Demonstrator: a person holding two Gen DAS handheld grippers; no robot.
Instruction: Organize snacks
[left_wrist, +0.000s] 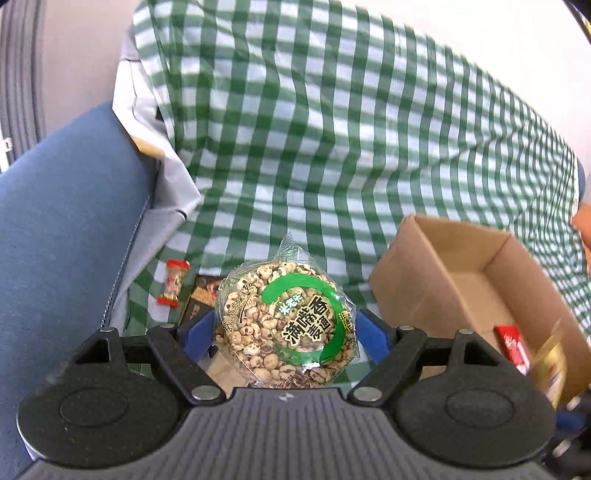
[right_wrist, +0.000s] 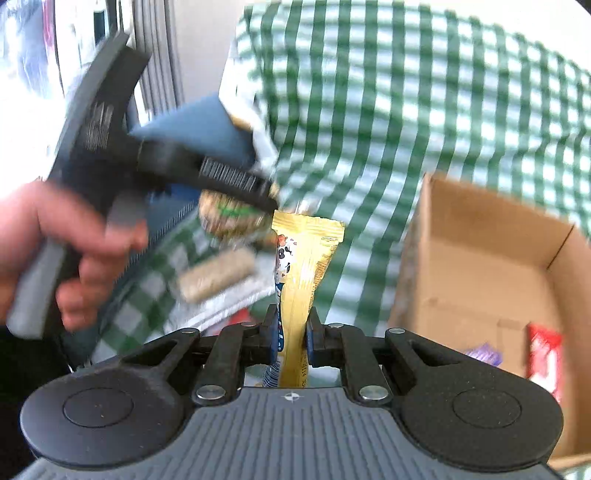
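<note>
Green-checked cloth (left_wrist: 332, 129) under everything; my left gripper (left_wrist: 286, 328) is clamped on a round puffed-grain snack pack (left_wrist: 284, 321), my right gripper (right_wrist: 291, 332) pinches a gold bar wrapper (right_wrist: 306, 254) upright, cardboard box (right_wrist: 480, 258) to their right, probably the drop target

Bright daylight, fisheye warp, motion blur.

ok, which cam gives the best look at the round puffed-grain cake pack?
Left wrist. The round grain cake pack sits sharp and centred in the left gripper, label readable. The right wrist shows the same pack only as a motion-blurred patch under the left gripper's body.
</note>
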